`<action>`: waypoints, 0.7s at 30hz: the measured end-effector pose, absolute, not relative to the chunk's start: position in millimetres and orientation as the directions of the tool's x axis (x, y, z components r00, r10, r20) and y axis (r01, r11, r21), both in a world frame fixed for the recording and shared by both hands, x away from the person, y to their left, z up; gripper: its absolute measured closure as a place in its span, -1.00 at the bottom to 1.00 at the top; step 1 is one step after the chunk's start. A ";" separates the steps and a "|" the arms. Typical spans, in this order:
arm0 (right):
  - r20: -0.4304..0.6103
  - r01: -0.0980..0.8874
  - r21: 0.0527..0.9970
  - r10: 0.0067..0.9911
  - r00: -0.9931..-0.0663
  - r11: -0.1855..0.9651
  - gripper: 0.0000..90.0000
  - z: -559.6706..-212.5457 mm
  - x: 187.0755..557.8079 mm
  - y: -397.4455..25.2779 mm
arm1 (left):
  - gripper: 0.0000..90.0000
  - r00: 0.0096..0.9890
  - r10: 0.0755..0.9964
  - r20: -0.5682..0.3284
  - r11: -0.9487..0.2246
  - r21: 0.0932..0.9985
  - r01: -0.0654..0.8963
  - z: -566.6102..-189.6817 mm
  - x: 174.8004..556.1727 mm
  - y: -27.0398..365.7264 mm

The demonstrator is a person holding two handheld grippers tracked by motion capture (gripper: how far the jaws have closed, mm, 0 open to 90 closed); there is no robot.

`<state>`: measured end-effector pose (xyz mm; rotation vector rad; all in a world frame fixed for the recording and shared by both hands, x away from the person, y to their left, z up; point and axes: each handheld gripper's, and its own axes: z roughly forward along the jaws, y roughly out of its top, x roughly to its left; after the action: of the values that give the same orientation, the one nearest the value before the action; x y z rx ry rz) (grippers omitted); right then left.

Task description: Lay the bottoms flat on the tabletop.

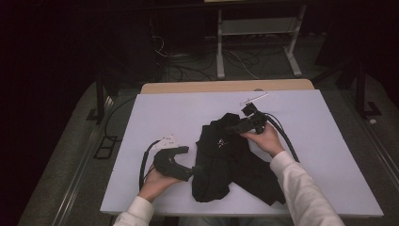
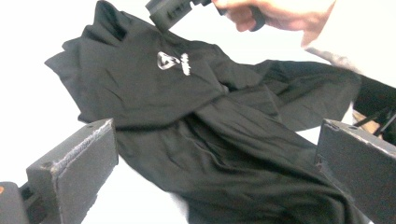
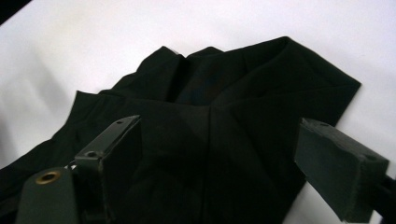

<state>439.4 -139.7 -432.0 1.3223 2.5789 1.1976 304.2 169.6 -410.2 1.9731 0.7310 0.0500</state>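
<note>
— one garment point(image 1: 226, 160), black, lies crumpled mid-bench point(image 1: 155, 113), a bit toward the near edge. which way does it run?

— in the high view its long axis goes from the far bunched end, by the right gripper point(image 1: 234, 127), down to the near edge, where it spreads into two lobes: one straight toward the person, one off to the near right.

— any writing on it?

— a small white logo point(image 2: 172, 61) on the upper part, an emblem with a short word beside it. too small and blurred to read. it also shows as a white speck in the high view.

— left gripper?

— the left gripper point(image 1: 195, 170) is at the garment's near left edge. in the left gripper view its jaws stand wide apart with the cloth spread between them and beyond; nothing is pinched. whether a jaw brushes the cloth, i cannot tell.

— and the right?

— over the far end of the garment, held in the right hand point(image 1: 263, 139). in the right gripper view point(image 3: 215, 168) the jaws are also spread wide, a folded peak of black cloth between and beyond them. they hold nothing; contact with the cloth i cannot tell.

— the left hand?

— the left hand point(image 1: 157, 181) holds its gripper near the front edge, cable looping on the bench.
</note>
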 end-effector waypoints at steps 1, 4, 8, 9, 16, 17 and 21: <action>0.316 0.689 0.631 0.693 -0.648 0.357 -0.60 -433.7 440.2 -138.5 | -1.00 0.816 0.515 -0.262 -0.329 0.819 0.470 -409.1 307.7 169.4; 0.302 0.687 0.626 0.698 -0.650 0.369 -0.47 -436.6 441.3 -134.1 | -1.00 0.807 0.533 -0.253 -0.324 0.821 0.470 -406.3 317.7 168.0; 0.279 0.677 0.627 0.701 -0.657 0.385 -0.15 -438.6 440.4 -129.7 | -1.00 0.793 0.554 -0.255 -0.302 0.826 0.476 -403.4 328.3 167.1; 0.279 0.677 0.623 0.697 -0.661 0.393 -0.02 -439.2 440.1 -129.3 | -1.00 0.791 0.558 -0.252 -0.303 0.825 0.477 -402.7 330.3 167.2; 0.295 0.674 0.608 0.669 -0.683 0.420 0.92 -435.5 435.6 -133.8 | -1.00 0.772 0.576 -0.267 -0.269 0.830 0.488 -401.7 336.0 171.2; 0.296 0.670 0.617 0.667 -0.683 0.412 0.97 -433.3 434.6 -136.5 | -1.00 0.771 0.578 -0.267 -0.266 0.832 0.487 -401.8 336.3 172.0; 0.285 0.668 0.632 0.684 -0.671 0.392 0.97 -423.8 430.3 -149.4 | -1.00 0.759 0.591 -0.274 -0.248 0.833 0.495 -401.8 339.5 175.7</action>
<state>430.3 -149.4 -423.8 1.2649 2.6029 1.1666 339.5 175.7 -401.8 1.9010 0.8294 0.1143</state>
